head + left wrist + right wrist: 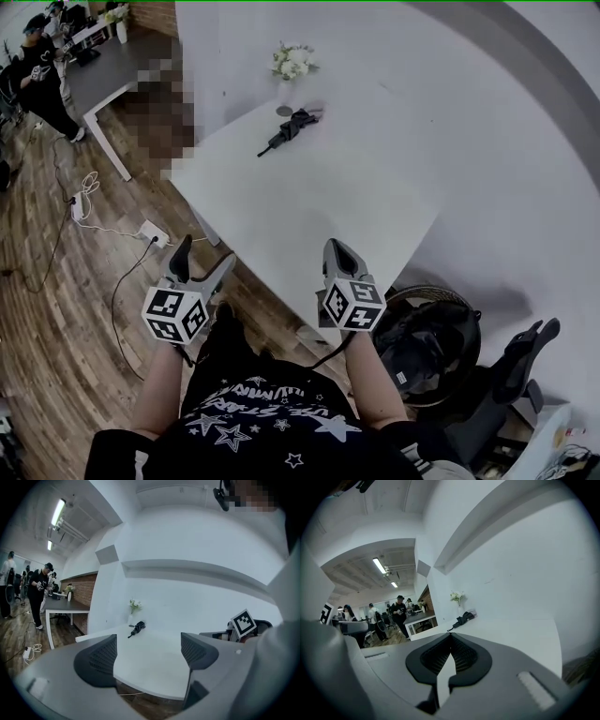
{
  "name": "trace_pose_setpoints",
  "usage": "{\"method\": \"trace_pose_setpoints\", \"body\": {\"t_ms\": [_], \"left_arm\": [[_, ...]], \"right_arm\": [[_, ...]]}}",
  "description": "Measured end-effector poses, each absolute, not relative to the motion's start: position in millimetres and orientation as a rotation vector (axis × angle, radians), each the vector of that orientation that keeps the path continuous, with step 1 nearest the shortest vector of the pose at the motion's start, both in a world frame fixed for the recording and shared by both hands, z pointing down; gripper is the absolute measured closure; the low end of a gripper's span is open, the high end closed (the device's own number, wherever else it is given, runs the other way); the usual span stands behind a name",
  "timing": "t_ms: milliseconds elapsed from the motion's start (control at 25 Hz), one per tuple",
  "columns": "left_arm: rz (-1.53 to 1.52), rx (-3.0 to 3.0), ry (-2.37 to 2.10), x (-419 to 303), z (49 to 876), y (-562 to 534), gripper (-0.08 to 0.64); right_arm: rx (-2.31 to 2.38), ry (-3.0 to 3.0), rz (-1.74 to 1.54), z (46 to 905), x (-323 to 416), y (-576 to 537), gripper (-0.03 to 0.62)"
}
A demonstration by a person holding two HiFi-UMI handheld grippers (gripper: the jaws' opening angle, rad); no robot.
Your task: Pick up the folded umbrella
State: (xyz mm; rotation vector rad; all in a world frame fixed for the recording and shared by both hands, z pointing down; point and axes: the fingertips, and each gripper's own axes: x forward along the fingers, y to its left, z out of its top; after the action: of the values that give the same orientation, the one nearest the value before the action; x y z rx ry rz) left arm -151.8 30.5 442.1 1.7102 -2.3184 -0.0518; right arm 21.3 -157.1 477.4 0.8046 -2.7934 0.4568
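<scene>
The folded black umbrella (291, 128) lies on the far part of the white table (356, 197), next to a vase of white flowers (293, 64). Both grippers hang short of the table's near edge, well away from the umbrella. My left gripper (202, 258) is open, and nothing sits between its pads. In the left gripper view the umbrella (137, 628) shows far off beyond the open left gripper (149, 653). My right gripper (337, 248) is shut and empty. In the right gripper view its pads meet at the right gripper's (450, 654) tip, with the umbrella (464, 618) small beyond them.
A black fan and chair (436, 347) stand on the floor at the right of the table's near corner. A power strip with cables (150, 232) lies on the wood floor at the left. A grey desk (122, 70) and several people (42, 80) are at the back left.
</scene>
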Motion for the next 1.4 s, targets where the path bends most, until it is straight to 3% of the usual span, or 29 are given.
{"method": "trace_pose_setpoints", "body": {"t_ms": [640, 1000, 1400], "left_arm": [[-0.064, 1.907, -2.135, -251, 456, -115, 0.057], [0.029, 2.046, -1.915, -312, 462, -219, 0.046], [0.223, 2.068, -1.675, -333, 512, -327, 0.034]], "right_arm": [[1.138, -2.653, 0.501, 495, -9, -256, 0.575], [1.375, -2.538, 0.498, 485, -42, -315, 0.575], [1.552, -2.394, 0.540, 498, -52, -341, 0.575]]}}
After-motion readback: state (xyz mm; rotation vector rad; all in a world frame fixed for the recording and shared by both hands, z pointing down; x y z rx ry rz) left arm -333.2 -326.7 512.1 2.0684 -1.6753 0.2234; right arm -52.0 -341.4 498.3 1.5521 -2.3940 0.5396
